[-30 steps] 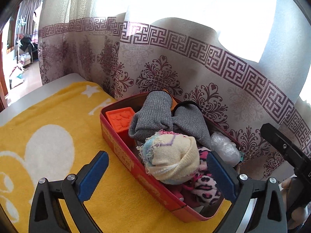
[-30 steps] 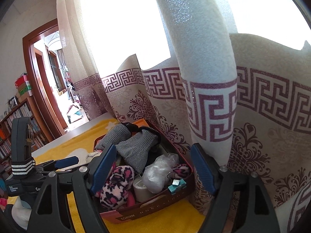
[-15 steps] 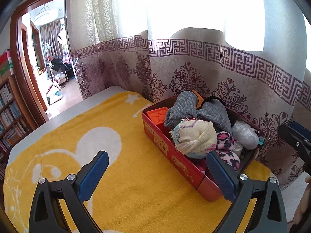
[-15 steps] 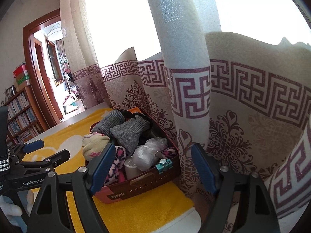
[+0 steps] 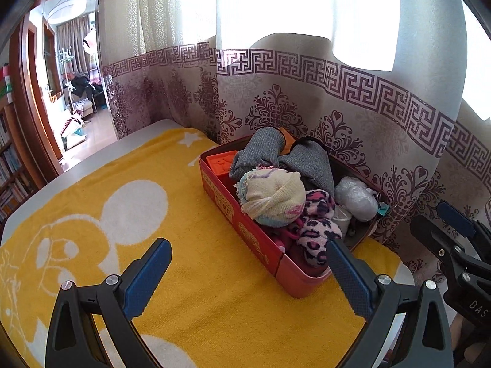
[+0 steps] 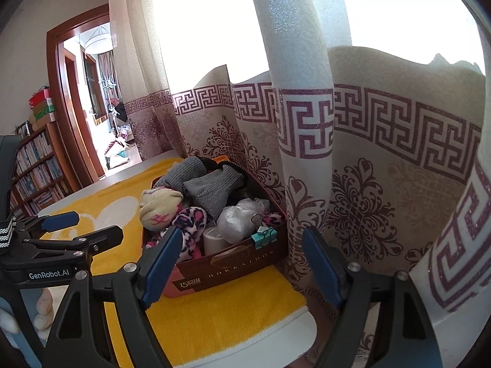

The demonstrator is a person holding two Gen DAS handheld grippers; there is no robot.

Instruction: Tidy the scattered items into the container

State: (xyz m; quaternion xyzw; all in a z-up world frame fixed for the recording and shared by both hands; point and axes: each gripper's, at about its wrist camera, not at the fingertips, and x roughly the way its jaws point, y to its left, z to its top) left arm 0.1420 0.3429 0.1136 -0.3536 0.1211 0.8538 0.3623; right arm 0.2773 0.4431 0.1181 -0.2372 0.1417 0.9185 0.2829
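Yellow towelling with a white cartoon print covers the desk [image 5: 40, 190], and the red container [image 5: 294, 279] sits on this towel [image 5: 184, 245] at the far right side, close against the patterned curtain [image 5: 337, 98]. Container is heaped above its rim: grey knit socks [image 5: 270, 150] at the back, a cream knit hat [image 5: 273, 196] on top toward the near long side, pink leopard-print fuzzy socks [image 5: 316, 214] just beside the hat, an orange block [image 5: 222, 162] at the far-left end, a crumpled clear plastic bag [image 5: 356, 196] at the curtain side, and a white roll [image 6: 213, 240] low in the near corner as the right wrist view shows it. Teal binder clips [image 6: 264, 236] are clamped on the container's short wall (brown face, printed lettering, in the right wrist view). No loose items visible on the towel in either view. Left gripper [image 5: 245, 270]: blue-padded fingers [image 5: 147, 276] spread wide, nothing between them, held above the towel short of the container. Right gripper [image 6: 242, 263]: fingers [image 6: 162, 263] likewise spread wide and empty, pointing at the container's short end and the curtain behind. Each gripper shows in the other's view, at the frame edge, beside the desk. Part of a hand [image 6: 43, 309] shows at lower left of the right wrist view, below the left gripper's body. Doorway [image 5: 70, 92] and bookshelf [image 6: 36, 168] lie beyond the desk's far-left end.
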